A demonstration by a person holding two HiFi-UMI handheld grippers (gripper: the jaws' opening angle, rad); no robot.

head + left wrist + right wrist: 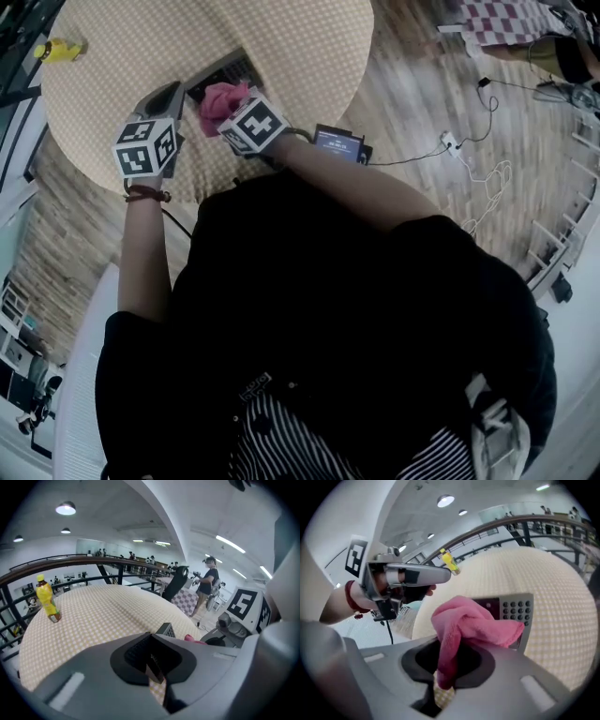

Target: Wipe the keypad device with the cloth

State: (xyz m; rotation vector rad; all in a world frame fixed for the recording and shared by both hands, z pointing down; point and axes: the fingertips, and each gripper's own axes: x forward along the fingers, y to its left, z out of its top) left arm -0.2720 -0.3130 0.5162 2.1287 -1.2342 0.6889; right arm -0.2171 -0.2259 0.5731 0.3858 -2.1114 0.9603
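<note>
The grey keypad device point(220, 73) lies flat on the round checked table point(122, 56). My right gripper point(445, 670) is shut on a pink cloth point(471, 620), which bunches over the near end of the keypad device point(514, 609), leaving its dark buttons uncovered. In the head view the pink cloth point(222, 101) sits just ahead of the right gripper point(230, 114). My left gripper point(172, 95) hovers just left of the device, its jaws together with nothing in them. From the left gripper point(152, 663), one corner of the keypad device point(166, 630) shows past the jaws.
A yellow bottle point(58, 49) stands at the table's far left edge. A small dark unit with a lit screen point(339, 142) and cables lies at the near table edge. A black railing point(70, 564) runs behind the table, and a person point(206, 585) stands beyond it.
</note>
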